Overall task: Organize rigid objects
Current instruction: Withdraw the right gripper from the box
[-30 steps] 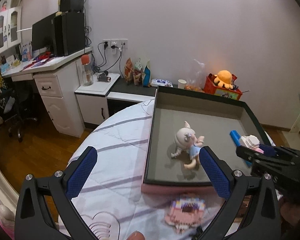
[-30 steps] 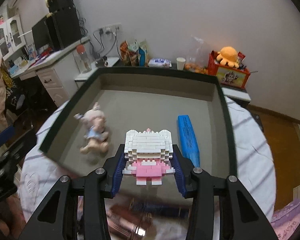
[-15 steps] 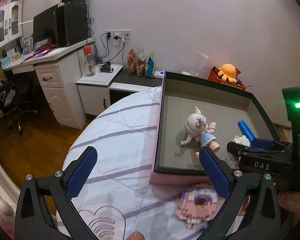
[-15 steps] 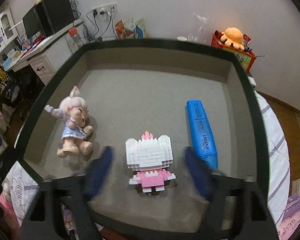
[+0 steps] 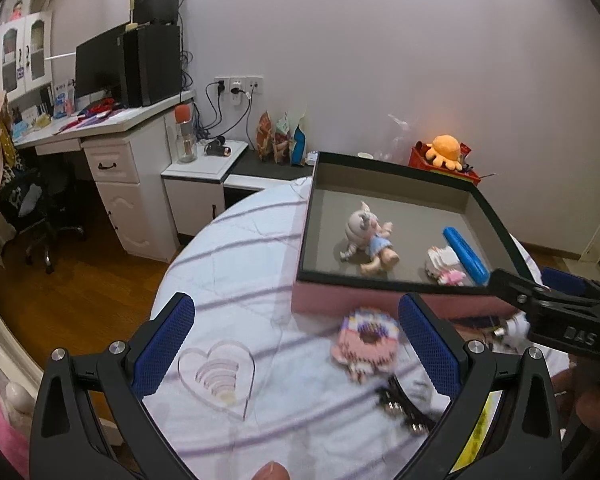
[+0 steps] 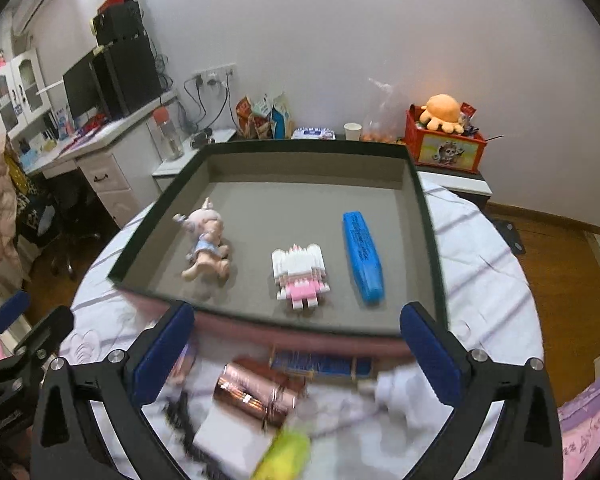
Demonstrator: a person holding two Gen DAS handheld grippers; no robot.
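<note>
Striped bedsheet (image 5: 236, 280), one tray (image 6: 430, 240) holding three toys, left gripper (image 5: 296, 344) jaws open, right gripper (image 6: 296, 352) jaws opening, empty.

Right hand-held gripper (image 6: 296, 354) jaws opening, nothing between them, left hand-held gripper (image 5: 296, 346) spread wide, empty

Plain pale wall (image 6: 380, 40) ahead of the tongs, white desk (image 5: 116, 152) with monitor (image 5: 100, 68) far left, wooden floor (image 5: 68, 292) below.
</note>
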